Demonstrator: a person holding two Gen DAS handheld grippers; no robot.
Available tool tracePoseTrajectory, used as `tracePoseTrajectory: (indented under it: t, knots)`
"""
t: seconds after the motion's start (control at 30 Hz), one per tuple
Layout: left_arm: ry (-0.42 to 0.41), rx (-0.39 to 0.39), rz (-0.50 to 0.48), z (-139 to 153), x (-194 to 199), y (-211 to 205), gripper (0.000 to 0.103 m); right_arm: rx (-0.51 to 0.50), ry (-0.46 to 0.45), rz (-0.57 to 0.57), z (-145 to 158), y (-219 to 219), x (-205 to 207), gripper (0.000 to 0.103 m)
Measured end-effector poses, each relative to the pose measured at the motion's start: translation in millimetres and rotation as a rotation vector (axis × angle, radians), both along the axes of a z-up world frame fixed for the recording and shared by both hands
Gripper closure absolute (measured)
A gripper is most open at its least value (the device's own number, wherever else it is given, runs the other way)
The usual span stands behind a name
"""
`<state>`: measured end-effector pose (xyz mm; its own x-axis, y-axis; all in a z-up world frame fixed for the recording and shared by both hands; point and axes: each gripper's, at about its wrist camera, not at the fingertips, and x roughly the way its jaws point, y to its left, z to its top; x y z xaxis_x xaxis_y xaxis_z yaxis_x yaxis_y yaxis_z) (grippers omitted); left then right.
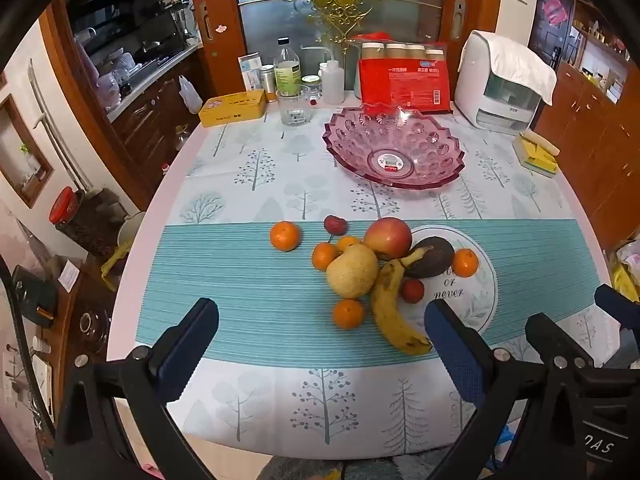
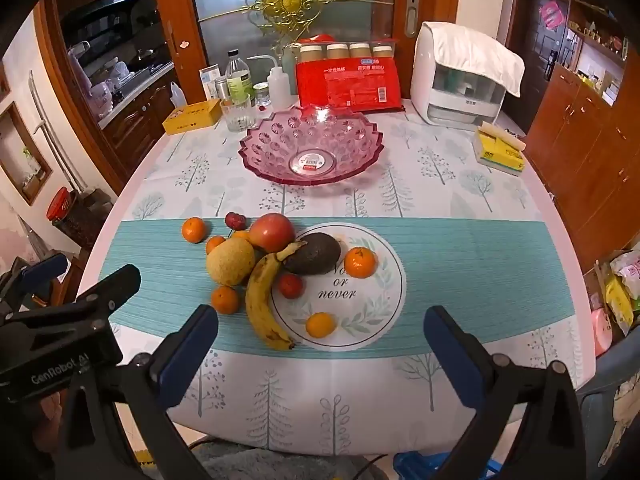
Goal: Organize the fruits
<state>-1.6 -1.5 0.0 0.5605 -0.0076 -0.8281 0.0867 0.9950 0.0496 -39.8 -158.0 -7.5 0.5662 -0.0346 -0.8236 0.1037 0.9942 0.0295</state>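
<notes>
Seen from the left wrist, the table [image 1: 248,184] has bare cloth between its near edge and the fruit, and more between the fruit and the bowl [image 1: 394,148]. The left gripper [image 1: 320,340] hangs over the near edge, fingers wide apart, holding nothing. The fruit lies ahead of the fingers, nearer the right one: a banana [image 1: 390,308] whose tip almost reaches that finger in this view, a pear [image 1: 352,270], an apple [image 1: 388,238], an avocado [image 1: 432,258] and several tangerines, one [image 1: 285,235] apart on the left. The bowl stands further back, with only a label inside. Bottles and a box line the far edge.

From the right wrist, the right gripper [image 2: 320,340] also stands wide apart and empty above the near edge. The banana [image 2: 262,300] and a tangerine [image 2: 320,325] lie just ahead between its fingers; the pear [image 2: 230,261], apple [image 2: 273,232] and avocado [image 2: 318,258] sit behind. The bowl [image 2: 312,148] lies beyond open cloth. The left gripper [image 2: 80,304] shows at the left.
</notes>
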Motion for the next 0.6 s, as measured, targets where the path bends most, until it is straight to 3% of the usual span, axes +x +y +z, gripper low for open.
tracePoseTrajectory:
  t: [0.6]
  knots:
    - [0.049, -0.033, -0.019, -6, 5, -1, 0.001, 0.013, -0.008, -0.008, 9, -9, 5, 0.0]
